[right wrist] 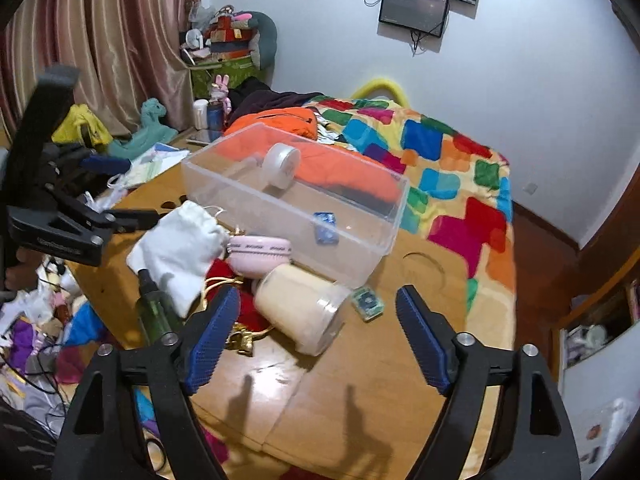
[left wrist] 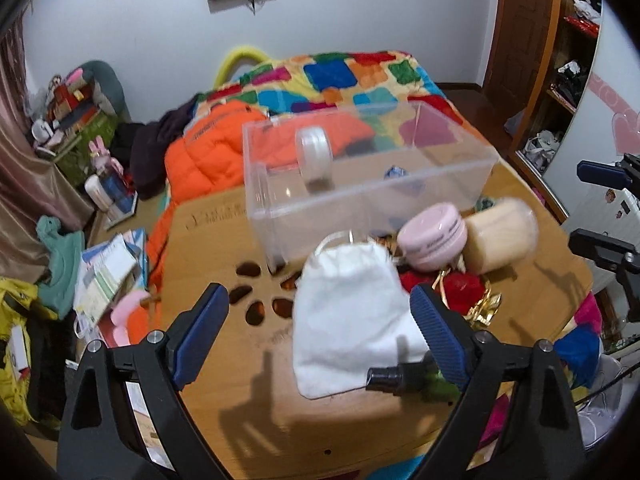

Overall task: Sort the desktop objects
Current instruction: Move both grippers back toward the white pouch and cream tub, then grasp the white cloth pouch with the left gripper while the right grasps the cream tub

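Black hand-held gripper (left wrist: 320, 312), ribbed blue pads (left wrist: 200, 332), silver screws.

White wall (right wrist: 520, 80) ahead of me, dark screens (right wrist: 414, 10) mounted. Bed (left wrist: 352, 76) under patchwork quilt. Pink curtain (right wrist: 104, 40) left, wooden door (left wrist: 528, 28) right, cluttered floor (left wrist: 100, 264).

Green bottle (left wrist: 434, 380) partly hidden by right pad; small blue item (right wrist: 325, 227) in box unidentifiable
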Motion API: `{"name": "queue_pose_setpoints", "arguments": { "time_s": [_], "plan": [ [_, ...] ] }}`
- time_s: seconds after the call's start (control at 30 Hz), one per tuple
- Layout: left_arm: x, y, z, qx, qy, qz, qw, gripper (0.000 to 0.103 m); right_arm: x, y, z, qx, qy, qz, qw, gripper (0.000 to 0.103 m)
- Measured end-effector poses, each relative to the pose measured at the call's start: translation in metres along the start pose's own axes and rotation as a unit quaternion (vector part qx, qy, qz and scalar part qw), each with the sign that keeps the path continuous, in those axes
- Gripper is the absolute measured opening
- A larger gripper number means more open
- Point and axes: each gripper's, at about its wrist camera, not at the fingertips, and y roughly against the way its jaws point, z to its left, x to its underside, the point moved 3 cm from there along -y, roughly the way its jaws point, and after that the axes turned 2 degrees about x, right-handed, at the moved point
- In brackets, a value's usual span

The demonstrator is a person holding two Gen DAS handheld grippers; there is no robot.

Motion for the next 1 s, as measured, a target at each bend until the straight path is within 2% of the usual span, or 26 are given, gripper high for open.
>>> {"name": "queue_pose_setpoints", "arguments": {
  "time_s": [0.17, 0.3, 0.47, 0.6, 0.8, 1.0],
  "plan": [
    [0.012, -0.022, -0.001, 0.024, 0.015, 0.023, 0.9993, 0.093, 0.012, -0.016, 0.000, 0.004, -0.032, -0.002, 0.999, 0.080],
    [0.019, -0.033, 0.000, 0.025, 0.021, 0.033, 0.9989, 0.093, 0.017, -0.028, 0.008, 0.016, -0.035, -0.010, 0.999, 0.081],
    [0.024, -0.047, -0.002, 0.025, 0.023, 0.044, 0.9985, 0.093, 0.019, -0.046, 0.008, -0.005, -0.069, -0.011, 0.998, 0.081],
    [0.025, -0.056, -0.004, 0.023, 0.020, 0.047, 0.9984, 0.093, 0.022, -0.066, 0.002, -0.017, -0.106, 0.006, 0.994, 0.081],
    [0.022, -0.064, -0.007, 0.028, 0.018, 0.048, 0.9983, 0.093, 0.028, -0.084, 0.000, -0.008, -0.110, 0.022, 0.994, 0.080],
    [0.019, -0.075, -0.009, 0.036, 0.020, 0.053, 0.9977, 0.093, 0.034, -0.093, -0.002, -0.033, -0.134, 0.022, 0.990, 0.080]
  ]
}}
